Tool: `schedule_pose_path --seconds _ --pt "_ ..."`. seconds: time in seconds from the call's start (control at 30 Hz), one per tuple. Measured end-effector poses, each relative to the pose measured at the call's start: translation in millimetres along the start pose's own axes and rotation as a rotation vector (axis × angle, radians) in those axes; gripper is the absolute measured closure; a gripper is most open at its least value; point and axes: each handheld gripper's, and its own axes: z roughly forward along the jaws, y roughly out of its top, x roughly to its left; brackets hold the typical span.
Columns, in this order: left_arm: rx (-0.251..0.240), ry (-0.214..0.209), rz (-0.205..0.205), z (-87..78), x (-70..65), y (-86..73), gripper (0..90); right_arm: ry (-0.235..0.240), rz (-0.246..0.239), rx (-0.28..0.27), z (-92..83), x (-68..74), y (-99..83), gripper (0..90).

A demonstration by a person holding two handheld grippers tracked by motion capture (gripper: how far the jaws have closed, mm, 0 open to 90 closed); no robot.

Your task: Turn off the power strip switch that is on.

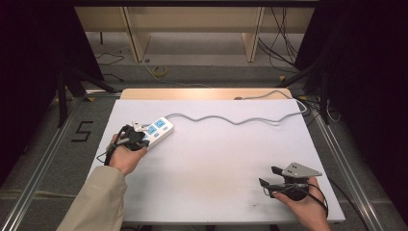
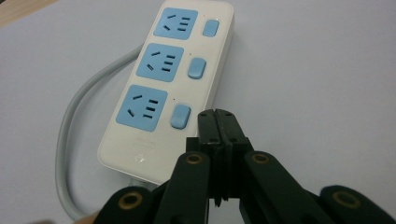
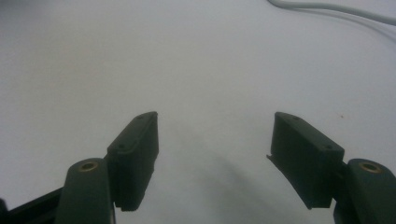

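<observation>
A: Where is the strip?

B: White plastic power strip (image 1: 157,131) with three blue sockets, left of centre in the high view, lying flat on the white table (image 1: 216,168). Its grey cable (image 1: 231,118) snakes off to the upper right. In my left gripper view the strip (image 2: 168,88) takes up the upper left, and the nearest blue rocker switch (image 2: 180,116) sits just left of my tips.

A: Jaws?

B: Left gripper (image 2: 218,122): clenched, tips pressed together, nothing between them. They hang at the near right corner of the strip; touching or just clear, I cannot tell. Right gripper (image 3: 212,135): released, wide gap, bare table beneath. In the high view it (image 1: 268,176) rests at the lower right, well apart from the strip.

A: Step in hand?

B: My judgement: pressing the switches with the closed tips, and I'm lined up near the nearest one.

A: Next move?

B: Likely nudge the tips left onto that switch and push straight down. The strip is light, so it may skid; the right gripper could come over to steady it.
</observation>
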Motion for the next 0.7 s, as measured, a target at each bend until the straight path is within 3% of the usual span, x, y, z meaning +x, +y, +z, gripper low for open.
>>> schedule_pose_path --seconds 0.7 --pt "0.033 0.010 0.009 12.2 6.0 15.7 89.8 -0.001 0.000 0.003 0.3 0.1 -0.2 33.2"
